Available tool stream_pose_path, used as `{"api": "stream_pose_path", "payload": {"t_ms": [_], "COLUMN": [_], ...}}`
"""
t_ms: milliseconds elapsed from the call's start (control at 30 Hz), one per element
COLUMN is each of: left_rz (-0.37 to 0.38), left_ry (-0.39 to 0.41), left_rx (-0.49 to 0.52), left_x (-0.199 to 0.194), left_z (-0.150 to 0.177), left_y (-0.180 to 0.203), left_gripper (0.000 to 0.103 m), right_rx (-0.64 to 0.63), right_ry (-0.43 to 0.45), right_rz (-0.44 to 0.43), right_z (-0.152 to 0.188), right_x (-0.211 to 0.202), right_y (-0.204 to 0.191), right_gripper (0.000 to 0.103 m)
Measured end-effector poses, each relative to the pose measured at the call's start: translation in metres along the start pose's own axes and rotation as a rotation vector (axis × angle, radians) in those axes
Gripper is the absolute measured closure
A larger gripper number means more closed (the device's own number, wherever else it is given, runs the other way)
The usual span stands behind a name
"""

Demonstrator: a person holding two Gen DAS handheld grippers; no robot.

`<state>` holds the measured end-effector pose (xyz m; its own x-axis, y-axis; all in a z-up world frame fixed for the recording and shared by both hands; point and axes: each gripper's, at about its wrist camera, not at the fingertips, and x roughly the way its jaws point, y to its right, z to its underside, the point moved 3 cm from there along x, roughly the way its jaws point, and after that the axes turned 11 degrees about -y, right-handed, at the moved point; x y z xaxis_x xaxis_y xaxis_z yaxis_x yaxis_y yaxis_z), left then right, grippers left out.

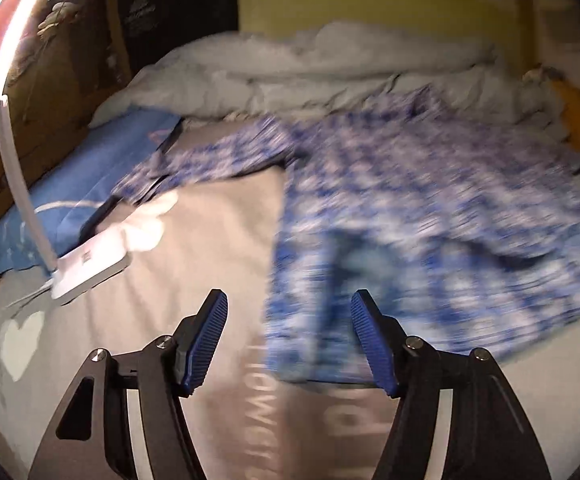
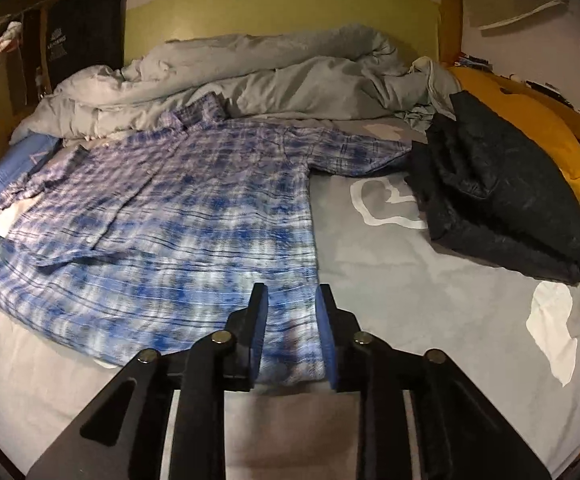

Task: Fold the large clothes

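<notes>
While the blue plaid shirt [image 2: 161,216] lies spread flat on the grey bed sheet [image 2: 410,300], its long axis runs away from the camera — collar [image 2: 197,114] far, toward the rumpled grey duvet [image 2: 281,76], hem near. One sleeve [image 2: 366,152] reaches sideways to the right and meets a dark folded jacket [image 2: 502,200] that sits beside a yellow pillow [image 2: 530,128]. On the shirt's other side a white lamp base [image 1: 89,268] stands on the sheet by a blue pillow [image 1: 77,184]. The left tongs [image 1: 287,344] hang wide open over the hem's corner, nothing between them. The right tongs [image 2: 292,332] stand narrowly apart above the hem — the pads not pressing the cloth.
</notes>
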<state>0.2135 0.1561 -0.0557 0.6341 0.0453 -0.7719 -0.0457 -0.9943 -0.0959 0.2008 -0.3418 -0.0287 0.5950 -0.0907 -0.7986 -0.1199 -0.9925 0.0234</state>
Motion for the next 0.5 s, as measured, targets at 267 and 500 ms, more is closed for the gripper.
{"api": "stream_pose_path", "payload": {"t_ms": [267, 500], "left_rz": [0.166, 0.196], "left_ry": [0.072, 0.002], "left_rx": [0.072, 0.195], "left_x": [-0.03, -0.009], "left_z": [0.012, 0.024], "left_y": [0.059, 0.094], "left_gripper": [0.036, 0.036], "right_rx": [-0.054, -0.188], "right_ry": [0.062, 0.054], "right_rz": [-0.064, -0.119], "right_z": [0.011, 0.019], "right_x": [-0.024, -0.022], "right_y": [-0.032, -0.067], "right_gripper": [0.063, 0.02]}}
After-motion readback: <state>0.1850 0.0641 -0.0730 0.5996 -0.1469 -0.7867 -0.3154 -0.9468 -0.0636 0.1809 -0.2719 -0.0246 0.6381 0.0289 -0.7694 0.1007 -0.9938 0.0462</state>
